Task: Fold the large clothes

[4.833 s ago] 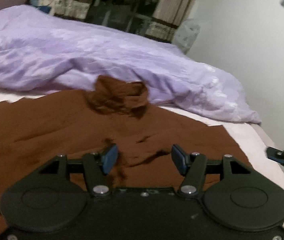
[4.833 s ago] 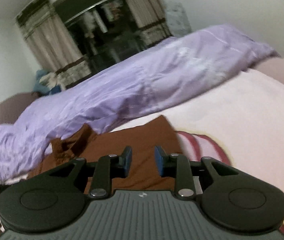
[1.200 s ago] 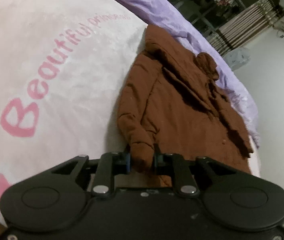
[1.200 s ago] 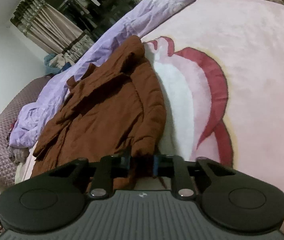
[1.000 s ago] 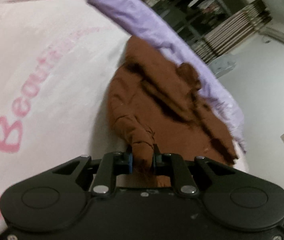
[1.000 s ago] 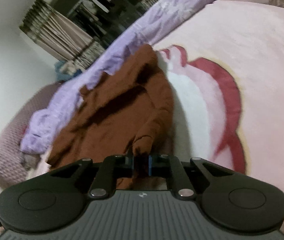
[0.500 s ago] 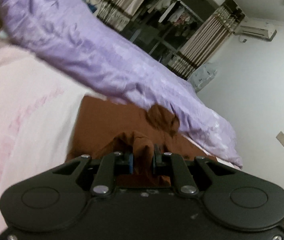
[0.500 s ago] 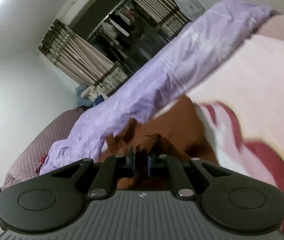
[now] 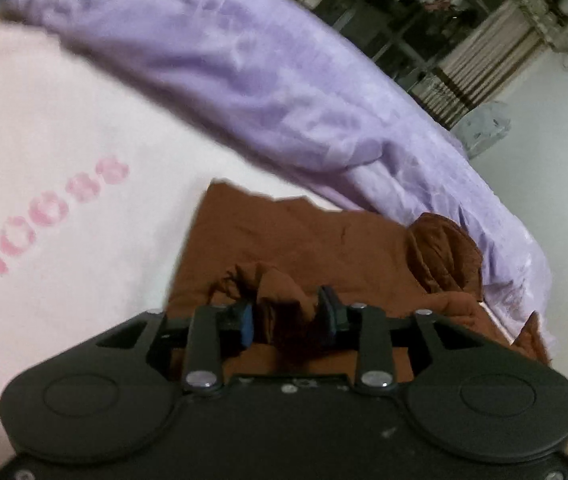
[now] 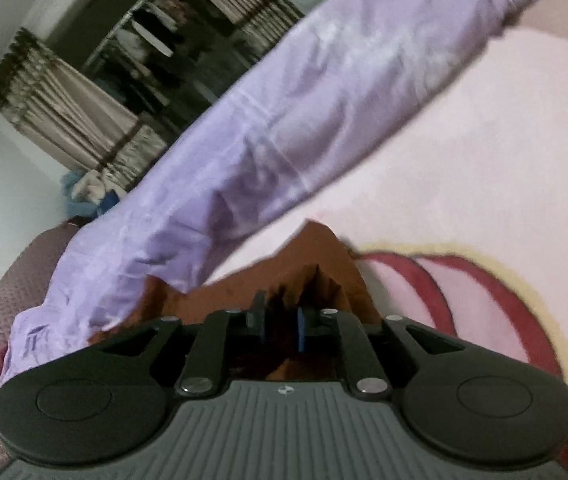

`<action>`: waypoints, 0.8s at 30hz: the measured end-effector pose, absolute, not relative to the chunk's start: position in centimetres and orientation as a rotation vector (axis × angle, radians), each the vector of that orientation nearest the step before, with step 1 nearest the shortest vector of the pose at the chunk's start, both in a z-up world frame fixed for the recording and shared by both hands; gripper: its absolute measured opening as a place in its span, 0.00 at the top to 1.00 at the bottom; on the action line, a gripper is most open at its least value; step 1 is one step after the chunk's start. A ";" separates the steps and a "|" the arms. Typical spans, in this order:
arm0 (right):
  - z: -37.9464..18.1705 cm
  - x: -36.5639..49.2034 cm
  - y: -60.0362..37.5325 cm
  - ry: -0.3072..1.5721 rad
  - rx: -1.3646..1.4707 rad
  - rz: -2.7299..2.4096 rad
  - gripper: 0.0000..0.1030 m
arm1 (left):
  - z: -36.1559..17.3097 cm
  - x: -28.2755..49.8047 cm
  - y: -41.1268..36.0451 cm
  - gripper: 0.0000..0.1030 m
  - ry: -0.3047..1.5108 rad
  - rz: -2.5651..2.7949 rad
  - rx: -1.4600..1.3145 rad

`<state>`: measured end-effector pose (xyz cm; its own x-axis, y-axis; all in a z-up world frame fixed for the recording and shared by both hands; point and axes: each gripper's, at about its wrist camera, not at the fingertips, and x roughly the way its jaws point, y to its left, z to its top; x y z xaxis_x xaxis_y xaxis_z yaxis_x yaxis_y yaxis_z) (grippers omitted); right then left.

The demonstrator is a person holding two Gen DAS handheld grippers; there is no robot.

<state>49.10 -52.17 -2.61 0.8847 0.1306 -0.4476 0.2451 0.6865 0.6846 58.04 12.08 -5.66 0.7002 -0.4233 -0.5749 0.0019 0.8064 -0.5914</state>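
- The left gripper [image 9: 285,314] has just been opening its jaws; they now stand apart, with a bunched fold of the brown coat [image 9: 303,240] between the blue pads.
- The fold lies against the right-hand pad, while a small gap shows beside the left-hand one, so the pads do not press on it.
- Ahead of the left jaws the rest of the coat lies flat on the bed, its far edge close to the purple duvet [image 9: 244,80].
- The coat's crumpled hood [image 9: 443,252] sits ahead and to the right of the left jaws, touching the duvet.
- To the left of the left jaws stretches the pink blanket [image 9: 44,140], with blurred pink lettering [image 9: 52,216] on it.
- The right gripper [image 10: 280,322] has just been opening its jaws too; they stand a little apart.
- Dark brown cloth of the coat [image 10: 323,276] rises between and just ahead of the right jaws; shadow hides whether the pads touch it.
- Beyond the right jaws the duvet [image 10: 284,120] runs slantwise across the bed.
- To the right of the right jaws the blanket [image 10: 503,160] shows a dark red printed shape [image 10: 503,304].
- Far behind the duvet stand striped curtains [image 10: 64,120] and an open wardrobe [image 10: 172,48], both blurred.
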 end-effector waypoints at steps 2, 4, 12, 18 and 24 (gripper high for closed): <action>-3.2 49.0 -52.5 0.482 0.873 -0.038 0.67 | -5.2 58.0 13.0 0.57 0.741 -0.294 -0.649; -2.9 48.4 -53.0 0.467 0.897 0.010 0.54 | -3.9 57.2 14.0 0.55 0.694 -0.317 -0.653; 0.9 45.9 -53.4 0.379 0.634 -0.023 0.23 | -1.9 54.4 14.9 0.40 0.632 -0.235 -0.460; -0.2 47.7 -51.1 0.460 0.498 -0.058 0.27 | -5.3 56.1 12.7 0.41 0.719 -0.210 -0.452; 0.2 47.9 -49.1 0.477 0.409 -0.060 0.92 | -4.0 55.3 10.8 0.93 0.646 -0.231 -0.361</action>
<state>47.92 -49.09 0.21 0.8883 0.0380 -0.4577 0.1507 0.9173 0.3686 55.28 10.82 -4.01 0.7764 -0.3195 -0.5433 0.0979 0.9127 -0.3968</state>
